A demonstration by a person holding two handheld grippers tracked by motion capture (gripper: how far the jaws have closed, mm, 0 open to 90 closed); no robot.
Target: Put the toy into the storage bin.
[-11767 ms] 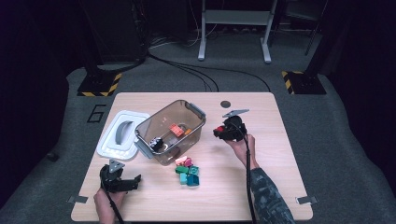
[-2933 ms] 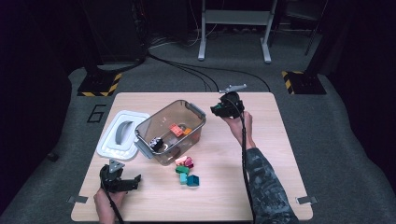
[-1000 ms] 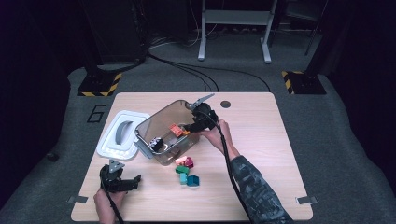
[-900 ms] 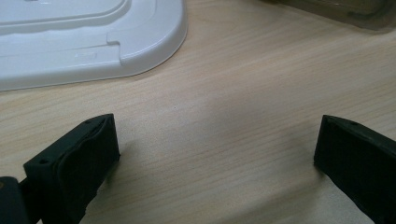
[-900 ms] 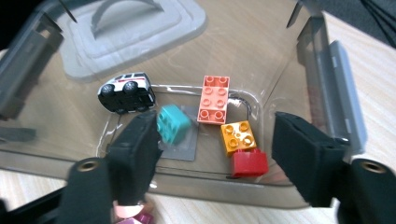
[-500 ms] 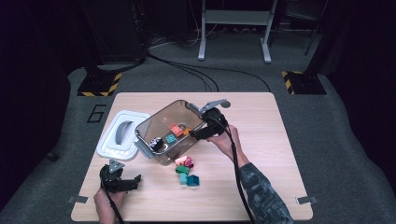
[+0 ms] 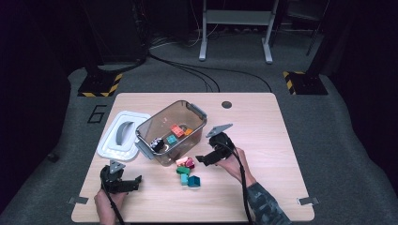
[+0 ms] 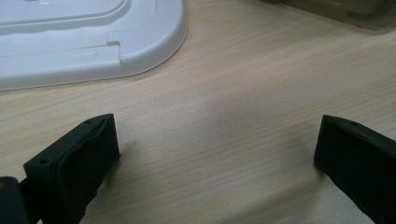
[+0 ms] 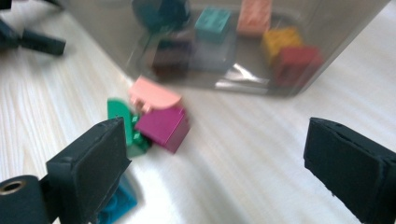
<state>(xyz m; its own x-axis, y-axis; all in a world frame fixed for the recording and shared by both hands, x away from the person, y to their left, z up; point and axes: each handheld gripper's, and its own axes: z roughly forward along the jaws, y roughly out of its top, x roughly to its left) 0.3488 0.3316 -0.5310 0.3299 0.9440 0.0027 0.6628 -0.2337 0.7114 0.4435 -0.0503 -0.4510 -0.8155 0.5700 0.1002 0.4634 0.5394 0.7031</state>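
Observation:
A clear brownish box [image 7: 199, 114] stands mid-table with several coloured blocks inside. In front of it lie loose blocks: pink [image 7: 182, 160], magenta [image 7: 190, 163], green [image 7: 183, 170] and teal [image 7: 193, 181]. My right gripper [image 7: 202, 158] is low over the table just right of them. Its jaws have just been opening and stand open with nothing between them. In the right gripper view the magenta block [image 9: 163, 126], pink block [image 9: 154, 95] and green block [image 9: 119, 116] lie ahead of the left jaw of that gripper [image 9: 219, 140]. My left gripper [image 7: 135, 182] rests open near the front left.
A white lid [image 7: 123, 136] lies left of the box, and in the left gripper view that lid [image 8: 93, 42] is ahead of the open gripper [image 8: 215, 144]. The box wall [image 9: 336, 28] rises close behind the loose blocks. Bare wood lies to the right.
My right gripper has come from over the box toward the near side and down, to the table beside the loose blocks. The left gripper has stayed put.

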